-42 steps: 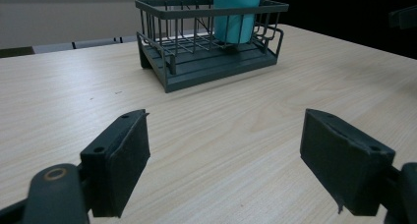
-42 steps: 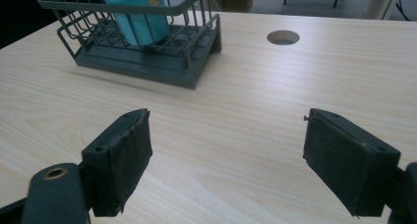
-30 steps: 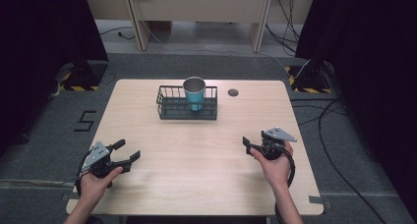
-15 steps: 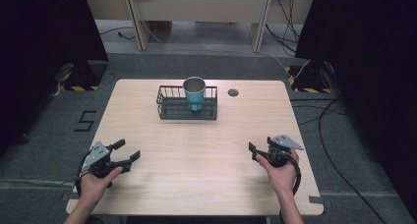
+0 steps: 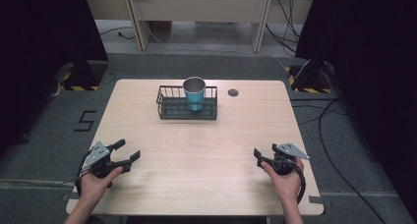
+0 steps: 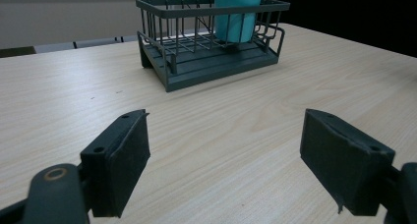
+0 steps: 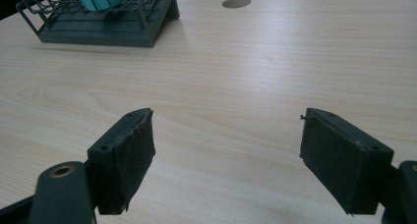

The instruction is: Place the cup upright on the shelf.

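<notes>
The teal cup (image 5: 194,92) stands upright inside the wire basket (image 5: 169,106), toward its right end. Well short of the basket, 2 grippers, left gripper (image 5: 127,152) and right gripper (image 5: 259,156), hold empty, jaws apart. Risk: a jaw snagging the basket's wires could tip the cup.

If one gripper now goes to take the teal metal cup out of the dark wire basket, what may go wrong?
1. The teal metal cup stands upright inside the dark wire basket, close to its wires; a jaw may catch the rim and drag the basket.
2. The cup looks smooth and round, so it may slip or tip.
3. Both the left gripper and the right gripper are far from it, so a long reach is needed.
</notes>
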Demonstrator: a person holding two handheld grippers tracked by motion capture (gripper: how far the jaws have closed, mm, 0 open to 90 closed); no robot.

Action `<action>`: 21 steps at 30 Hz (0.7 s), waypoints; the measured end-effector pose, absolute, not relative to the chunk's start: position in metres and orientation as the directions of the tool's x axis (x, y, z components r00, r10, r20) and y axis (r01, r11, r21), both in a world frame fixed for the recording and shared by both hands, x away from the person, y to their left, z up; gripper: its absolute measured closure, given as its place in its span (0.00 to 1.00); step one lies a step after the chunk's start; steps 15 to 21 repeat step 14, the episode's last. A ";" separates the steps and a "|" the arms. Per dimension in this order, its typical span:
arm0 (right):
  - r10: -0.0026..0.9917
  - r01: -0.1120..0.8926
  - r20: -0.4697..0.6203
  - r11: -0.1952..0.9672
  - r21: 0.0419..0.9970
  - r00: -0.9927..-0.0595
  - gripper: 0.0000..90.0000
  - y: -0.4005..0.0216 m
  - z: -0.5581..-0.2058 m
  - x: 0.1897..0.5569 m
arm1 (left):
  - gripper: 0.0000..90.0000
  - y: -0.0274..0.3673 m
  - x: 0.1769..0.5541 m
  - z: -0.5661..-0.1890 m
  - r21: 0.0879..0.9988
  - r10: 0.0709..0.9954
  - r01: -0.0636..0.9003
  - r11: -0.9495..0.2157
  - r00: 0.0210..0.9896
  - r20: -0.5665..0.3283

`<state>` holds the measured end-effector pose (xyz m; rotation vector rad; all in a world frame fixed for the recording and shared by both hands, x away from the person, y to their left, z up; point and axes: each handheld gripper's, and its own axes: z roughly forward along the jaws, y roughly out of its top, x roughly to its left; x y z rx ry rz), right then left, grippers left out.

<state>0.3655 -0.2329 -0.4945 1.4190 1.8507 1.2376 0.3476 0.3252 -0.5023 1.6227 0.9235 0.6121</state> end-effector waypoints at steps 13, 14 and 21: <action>0.930 0.465 0.156 0.018 0.885 -0.333 0.22 -0.234 -0.504 0.358 | 0.20 0.326 0.348 -0.502 0.966 0.825 0.245 -0.079 0.560 -0.074; 0.930 0.464 0.154 0.020 0.886 -0.335 0.21 -0.233 -0.503 0.358 | 0.20 0.326 0.348 -0.502 0.966 0.826 0.245 -0.079 0.559 -0.074; 0.930 0.464 0.154 0.020 0.886 -0.335 0.21 -0.233 -0.503 0.358 | 0.20 0.326 0.348 -0.502 0.966 0.826 0.245 -0.079 0.559 -0.074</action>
